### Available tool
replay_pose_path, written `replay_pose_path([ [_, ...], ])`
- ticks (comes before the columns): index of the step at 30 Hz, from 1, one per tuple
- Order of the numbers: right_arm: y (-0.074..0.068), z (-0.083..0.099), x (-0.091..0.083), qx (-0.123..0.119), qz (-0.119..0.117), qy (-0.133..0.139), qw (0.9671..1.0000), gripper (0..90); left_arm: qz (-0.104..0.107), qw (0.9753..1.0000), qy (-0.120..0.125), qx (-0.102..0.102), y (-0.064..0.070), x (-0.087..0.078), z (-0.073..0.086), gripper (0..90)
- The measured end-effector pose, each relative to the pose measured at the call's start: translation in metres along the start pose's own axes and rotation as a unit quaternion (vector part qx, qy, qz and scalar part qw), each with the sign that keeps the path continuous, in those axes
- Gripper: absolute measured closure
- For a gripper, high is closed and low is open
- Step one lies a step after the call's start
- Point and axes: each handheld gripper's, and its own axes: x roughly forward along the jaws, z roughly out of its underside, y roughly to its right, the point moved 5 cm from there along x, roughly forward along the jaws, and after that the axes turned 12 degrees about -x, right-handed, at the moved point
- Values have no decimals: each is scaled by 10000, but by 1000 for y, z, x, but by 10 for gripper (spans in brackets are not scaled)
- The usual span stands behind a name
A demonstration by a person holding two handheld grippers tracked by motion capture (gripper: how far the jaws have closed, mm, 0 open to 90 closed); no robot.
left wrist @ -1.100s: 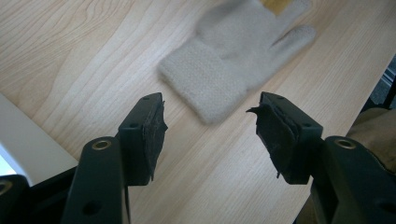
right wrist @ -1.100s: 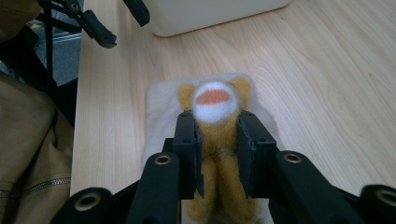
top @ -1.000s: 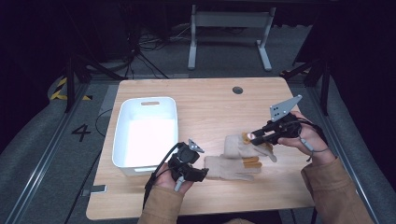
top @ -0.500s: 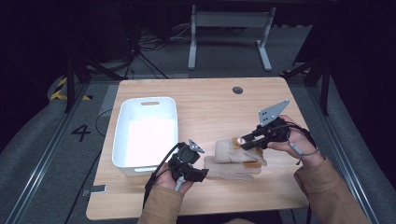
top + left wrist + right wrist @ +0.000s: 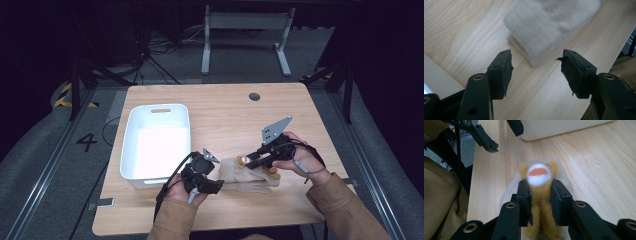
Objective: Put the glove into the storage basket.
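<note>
High view, left to right: white bin (image 5: 134,150) stands empty on the table (image 5: 225,112). Left gripper (image 5: 535,68), beside the bin, has its jaws spread with nothing between them, just short of the beige sock (image 5: 541,32). Right gripper (image 5: 540,202) is clamped on a mustard sock (image 5: 539,187) with a white and orange end, over the beige one. Judged: nothing binned yet; both socks remain. Whether the beige item is one sock or two cannot be made out.
</note>
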Motion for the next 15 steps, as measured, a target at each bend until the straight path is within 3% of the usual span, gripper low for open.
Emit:
replay_pose_path([
  [15,-6,13,12,101,-177,-504,9985,708,33,10000,-53,66,2,5,-2,421],
])
